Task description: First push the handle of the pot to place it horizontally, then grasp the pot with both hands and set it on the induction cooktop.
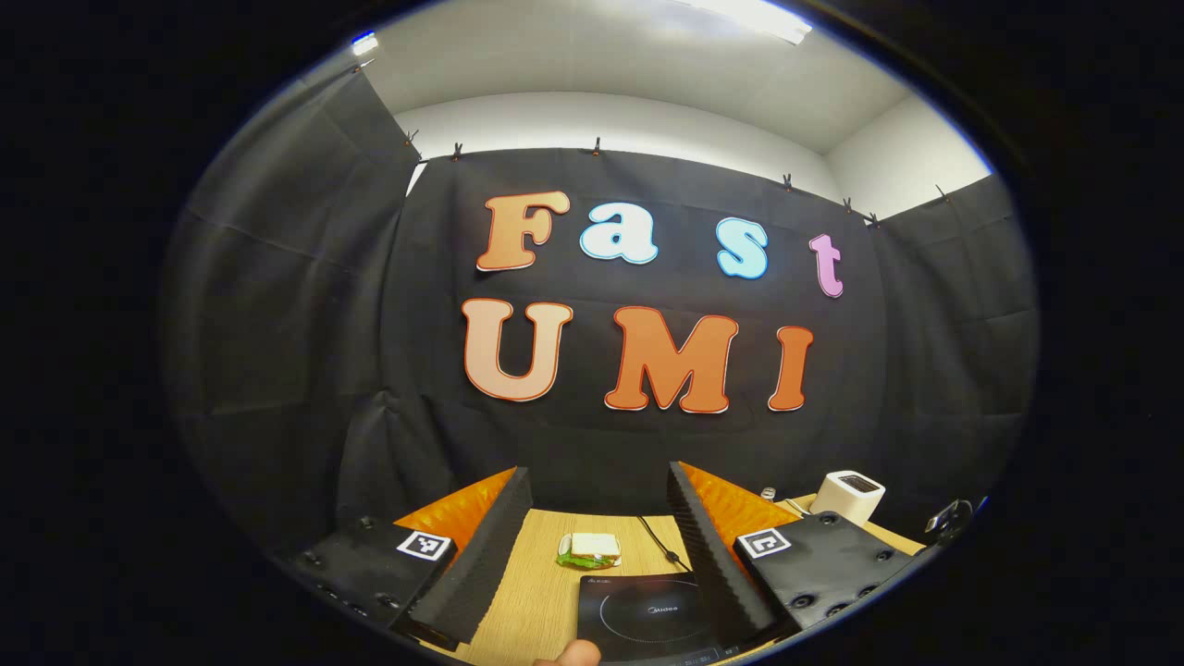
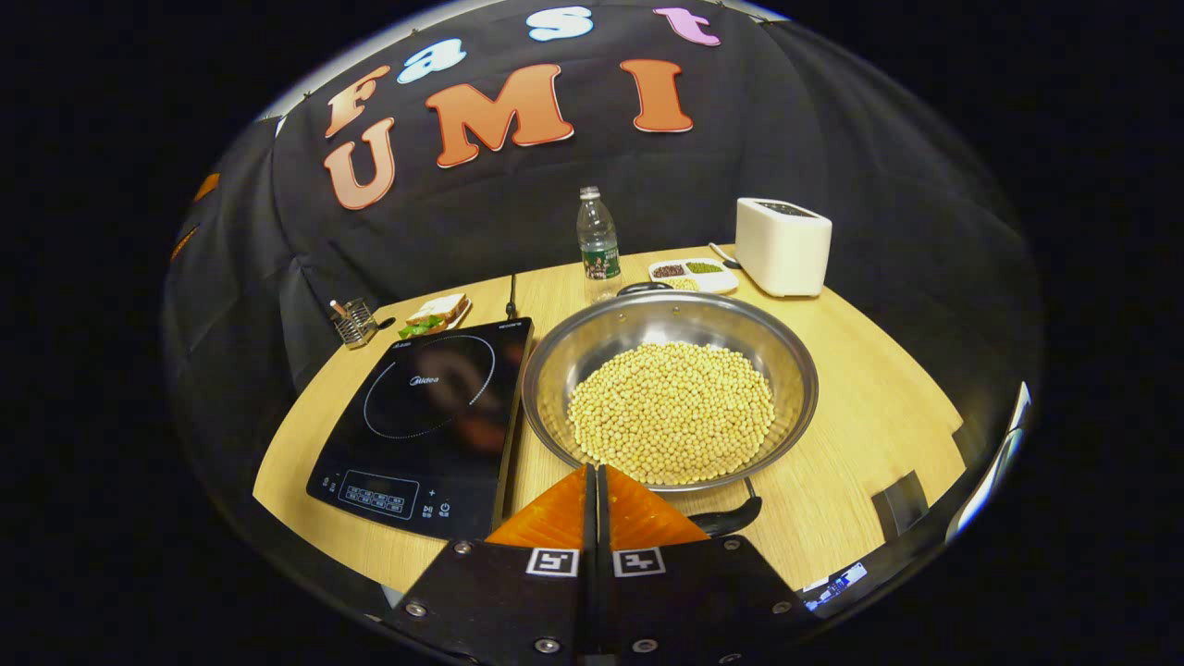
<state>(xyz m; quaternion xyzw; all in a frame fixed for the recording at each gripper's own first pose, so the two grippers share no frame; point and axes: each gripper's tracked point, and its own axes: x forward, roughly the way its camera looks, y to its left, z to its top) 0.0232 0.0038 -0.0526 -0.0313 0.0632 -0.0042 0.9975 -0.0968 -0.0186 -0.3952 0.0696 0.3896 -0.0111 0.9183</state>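
Right, we have the pot (image 2: 671,393) dead ahead of our right gripper (image 2: 593,481), a wide steel pan loaded with pale beans (image 2: 672,410), sitting on the wooden table (image 2: 860,407). Its near handle (image 2: 729,518) pokes out from under the rim just to the right of our fingertips, and the far handle (image 2: 645,288) peeks over the back rim. Our right gripper has its fingers pressed together with nothing between them, the tips just at the pot's near rim.

Immediately to the left of the pot, almost touching it, lies the induction cooktop (image 2: 425,421), flat and bare on top. Beyond the cooktop we see a sandwich (image 2: 435,313) and a small wire holder (image 2: 352,322) further left. Past the pot stands a water bottle (image 2: 598,236), then a divided dish (image 2: 694,272) and a white toaster (image 2: 783,245) off to the right.

Over on the left gripper (image 1: 599,481), we have the fingers spread wide, holding nothing, raised and looking level at the wall. Between them, low down, we catch the cooktop (image 1: 643,615) and the sandwich (image 1: 588,549) just behind it, with the toaster (image 1: 847,495) outside the right finger.
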